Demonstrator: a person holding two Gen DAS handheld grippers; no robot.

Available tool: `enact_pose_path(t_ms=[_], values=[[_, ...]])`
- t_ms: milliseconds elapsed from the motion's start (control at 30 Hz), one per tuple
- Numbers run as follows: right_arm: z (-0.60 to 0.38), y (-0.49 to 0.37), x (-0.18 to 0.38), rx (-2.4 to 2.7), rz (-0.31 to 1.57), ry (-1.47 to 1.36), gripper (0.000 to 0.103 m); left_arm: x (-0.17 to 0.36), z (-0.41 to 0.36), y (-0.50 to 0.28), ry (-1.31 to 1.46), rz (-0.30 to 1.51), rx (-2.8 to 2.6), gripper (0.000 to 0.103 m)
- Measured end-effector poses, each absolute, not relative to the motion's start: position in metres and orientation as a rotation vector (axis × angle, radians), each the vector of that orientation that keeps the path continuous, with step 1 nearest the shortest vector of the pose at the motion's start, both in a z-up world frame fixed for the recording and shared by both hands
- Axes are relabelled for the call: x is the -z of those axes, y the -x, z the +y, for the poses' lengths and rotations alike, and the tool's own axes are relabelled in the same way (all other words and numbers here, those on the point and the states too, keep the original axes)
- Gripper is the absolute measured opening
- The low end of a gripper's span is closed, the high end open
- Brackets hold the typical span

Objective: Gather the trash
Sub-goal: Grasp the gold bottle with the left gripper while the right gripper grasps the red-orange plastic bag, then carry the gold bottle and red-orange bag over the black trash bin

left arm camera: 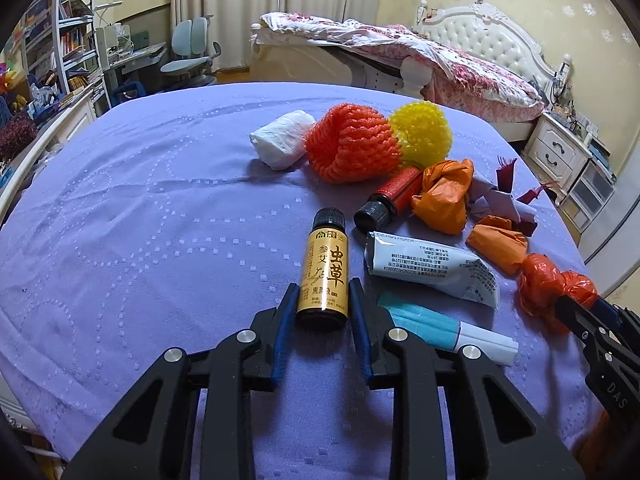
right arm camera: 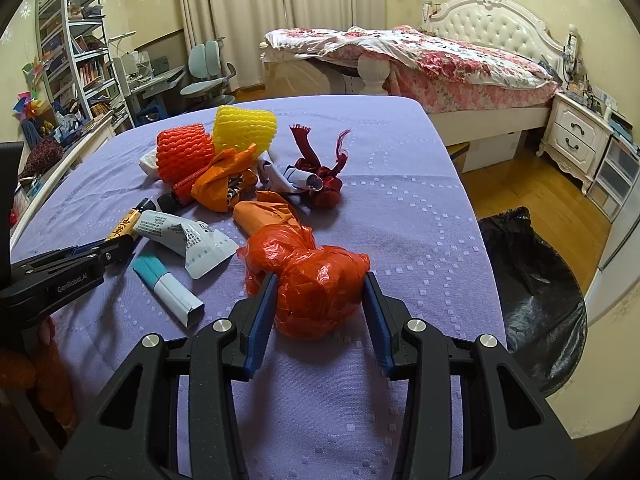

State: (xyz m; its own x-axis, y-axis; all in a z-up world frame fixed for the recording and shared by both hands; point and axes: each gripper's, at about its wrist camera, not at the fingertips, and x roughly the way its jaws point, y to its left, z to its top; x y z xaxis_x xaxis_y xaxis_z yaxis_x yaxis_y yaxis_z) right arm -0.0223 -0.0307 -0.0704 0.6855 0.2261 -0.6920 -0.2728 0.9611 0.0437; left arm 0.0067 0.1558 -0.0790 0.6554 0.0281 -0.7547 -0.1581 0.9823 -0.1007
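Observation:
Trash lies on a purple tablecloth (left arm camera: pixel 140 220). My left gripper (left arm camera: pixel 322 296) has its jaws around the base of a gold-labelled small bottle (left arm camera: pixel 325 270) lying on the cloth; the pads sit beside it with slim gaps. My right gripper (right arm camera: pixel 320 292) straddles a crumpled red plastic bag (right arm camera: pixel 316 284), pads touching its sides; it also shows in the left wrist view (left arm camera: pixel 548 284). Nearby lie a grey-white wrapper (left arm camera: pixel 432 266), a teal and white mask packet (left arm camera: pixel 444 330), a red bottle (left arm camera: pixel 394 196), orange bags (left arm camera: pixel 444 194) and red (left arm camera: pixel 352 144) and yellow (left arm camera: pixel 422 130) foam nets.
A white tissue wad (left arm camera: pixel 282 144) lies at the far left of the pile. Dark red ribbon scraps (right arm camera: pixel 324 184) lie at the far right. A black trash bag (right arm camera: pixel 536 296) stands open on the floor right of the table. A bed (right arm camera: pixel 440 60) and nightstand (right arm camera: pixel 576 136) stand behind.

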Motion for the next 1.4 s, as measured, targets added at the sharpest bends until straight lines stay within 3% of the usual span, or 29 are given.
enact_pose_path(t_ms=[300,500,533,633,733,833,967,1400], values=[[-0.035,0.026,0.071,-0.272,0.759,0.055,0.041,0.063,0.154,0.01,0.144,0.799,-0.118,0.028],[-0.036,0.028,0.073,-0.275,0.761,0.067,0.041,0.075,0.158,0.002,0.178,0.882,-0.109,0.028],[-0.036,0.03,0.074,-0.274,0.76,0.068,0.041,0.074,0.158,0.002,0.174,0.875,-0.111,0.03],[-0.036,0.03,0.074,-0.274,0.763,0.068,0.041,0.073,0.159,-0.003,0.173,0.885,-0.108,0.049],[-0.035,0.03,0.075,-0.273,0.763,0.068,0.041,0.074,0.16,-0.008,0.176,0.886,-0.111,0.05],[-0.035,0.03,0.075,-0.274,0.763,0.067,0.041,0.075,0.164,-0.011,0.186,0.878,-0.114,0.05],[-0.035,0.03,0.074,-0.276,0.764,0.066,0.041,0.076,0.165,-0.008,0.18,0.866,-0.106,0.028],[-0.043,0.033,0.061,-0.276,0.72,0.038,0.041,0.051,0.145,0.015,0.155,0.77,-0.074,0.028]])
